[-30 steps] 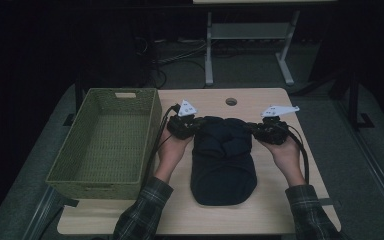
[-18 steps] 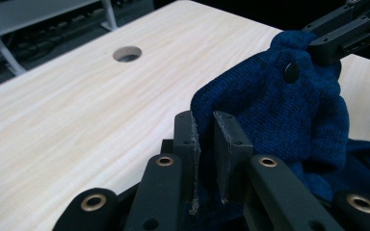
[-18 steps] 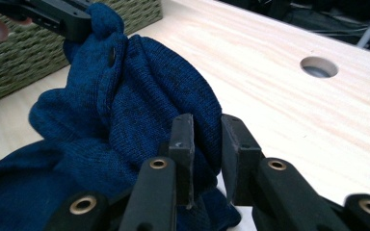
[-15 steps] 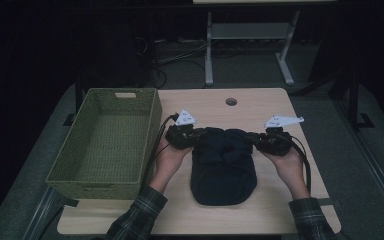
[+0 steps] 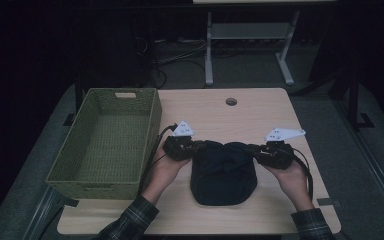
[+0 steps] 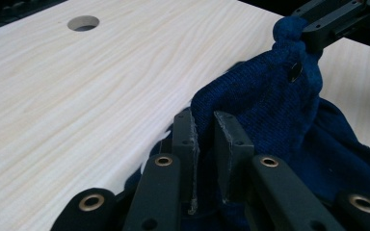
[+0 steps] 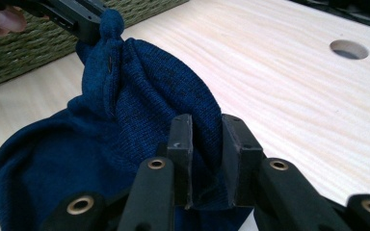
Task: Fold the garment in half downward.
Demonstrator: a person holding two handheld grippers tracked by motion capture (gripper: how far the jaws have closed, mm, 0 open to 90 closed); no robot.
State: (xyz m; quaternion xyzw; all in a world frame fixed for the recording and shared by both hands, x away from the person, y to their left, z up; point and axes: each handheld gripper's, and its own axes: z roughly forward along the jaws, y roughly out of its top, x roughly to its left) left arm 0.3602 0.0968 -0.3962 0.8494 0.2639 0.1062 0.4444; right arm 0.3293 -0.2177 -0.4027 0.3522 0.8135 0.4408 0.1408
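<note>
A dark blue knitted garment (image 5: 223, 175) lies folded on the wooden table (image 5: 220, 112), its near part flat and its far edge lifted. My left gripper (image 5: 196, 148) is shut on the garment's left far corner, and the knit (image 6: 265, 101) is pinched between its pads (image 6: 185, 144). My right gripper (image 5: 252, 149) is shut on the right far corner, with the fabric (image 7: 144, 91) held between its pads (image 7: 180, 144). In each gripper view the other gripper's jaws clamp a bunched corner farther off. Both corners hang slightly above the tabletop.
A green woven basket (image 5: 130, 102) stands at the left of the table, close beside my left hand. A round cable hole (image 5: 231, 101) sits in the far middle of the tabletop. Bare wood lies beyond the garment and near the front edge.
Both grippers have drawn toward the person with the garment's far edge, folding the cloth back over itself so it looks shorter on the table.
</note>
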